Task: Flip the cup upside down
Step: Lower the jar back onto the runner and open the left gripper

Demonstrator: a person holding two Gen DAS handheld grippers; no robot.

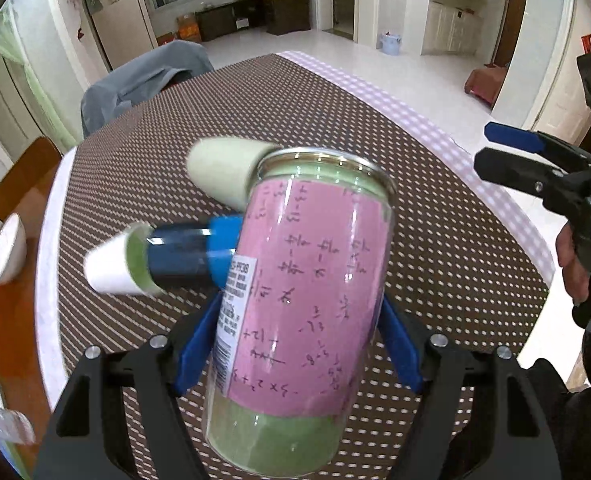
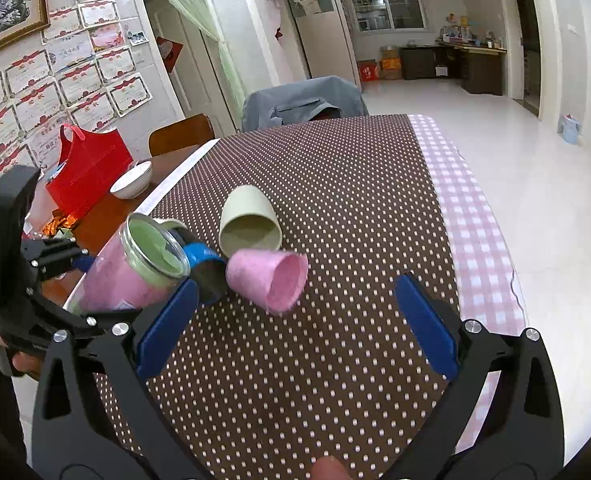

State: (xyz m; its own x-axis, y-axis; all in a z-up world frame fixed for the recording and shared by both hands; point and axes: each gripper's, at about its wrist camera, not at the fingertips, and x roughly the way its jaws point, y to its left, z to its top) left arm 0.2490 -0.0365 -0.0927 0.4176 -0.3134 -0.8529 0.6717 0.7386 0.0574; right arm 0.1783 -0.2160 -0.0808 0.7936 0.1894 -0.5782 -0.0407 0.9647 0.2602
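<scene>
The left gripper (image 1: 299,344) pinches a clear-walled cup (image 1: 295,312) with a pink label and green lining between its blue pads (image 1: 197,344), one pressed to each side. In the left wrist view the cup fills the centre and lower middle of the frame, held tilted above the table, its metal-rimmed mouth pointing up and away. In the right wrist view the same cup (image 2: 135,268) shows at the left edge, mouth turned toward the frame's centre.

The right gripper (image 2: 295,328) is spread wide with nothing between its pads (image 2: 425,320) — it hovers over the dotted brown tablecloth (image 2: 335,184) in the lower half of its own view, and shows at the right edge of the left wrist view (image 1: 511,152).

Several cups lie on their sides just beyond the held one. A cream cup (image 2: 251,220) rests at mid-frame, open mouth toward the camera. Just below it lies a pink cup (image 2: 271,280), mouth toward lower right. A dark blue cup (image 2: 205,276) sits between the pink one and the held cup; whether they touch cannot be told. In the left wrist view a white cup with green inside (image 1: 119,264) lies at centre left, the blue cup's end in its mouth.

Toward upper left stand a white bowl (image 2: 132,180) and a red bag (image 2: 87,168) on bare wood — beyond the table's far edge, a chair draped in grey cloth (image 2: 303,100).
</scene>
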